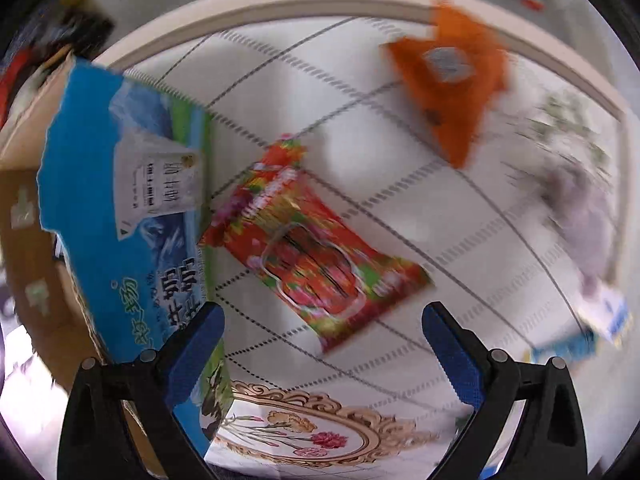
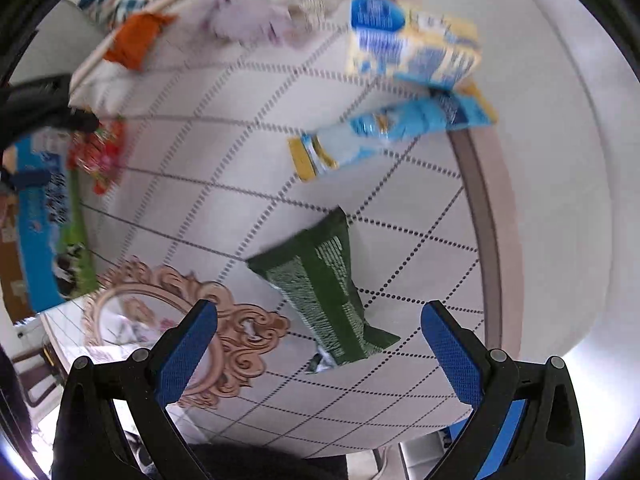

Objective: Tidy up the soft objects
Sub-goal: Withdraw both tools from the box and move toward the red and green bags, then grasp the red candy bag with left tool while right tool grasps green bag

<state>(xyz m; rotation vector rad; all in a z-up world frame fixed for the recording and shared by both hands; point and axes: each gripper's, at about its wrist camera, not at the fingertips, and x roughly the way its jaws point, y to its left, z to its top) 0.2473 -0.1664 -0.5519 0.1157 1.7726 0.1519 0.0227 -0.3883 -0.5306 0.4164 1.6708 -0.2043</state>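
A red flowered snack bag (image 1: 316, 248) lies on the white checked tablecloth (image 1: 360, 128), just ahead of my open, empty left gripper (image 1: 323, 332). An orange soft pouch (image 1: 452, 92) lies farther back right, and a pale purple plush (image 1: 580, 208) at the right. In the right wrist view a dark green bag (image 2: 324, 288) lies between and ahead of my open, empty right gripper (image 2: 319, 332). Two blue-and-yellow packs (image 2: 412, 44) (image 2: 384, 132) lie beyond it. The orange pouch (image 2: 134, 40) and purple plush (image 2: 248, 20) show far back.
A blue-and-green cardboard box (image 1: 128, 216) stands open at the table's left edge, also in the right wrist view (image 2: 40, 216). The round table rim (image 1: 280, 4) curves behind. An ornate floral print (image 1: 304, 428) marks the cloth's near edge. The left gripper's arm (image 2: 36, 108) shows at left.
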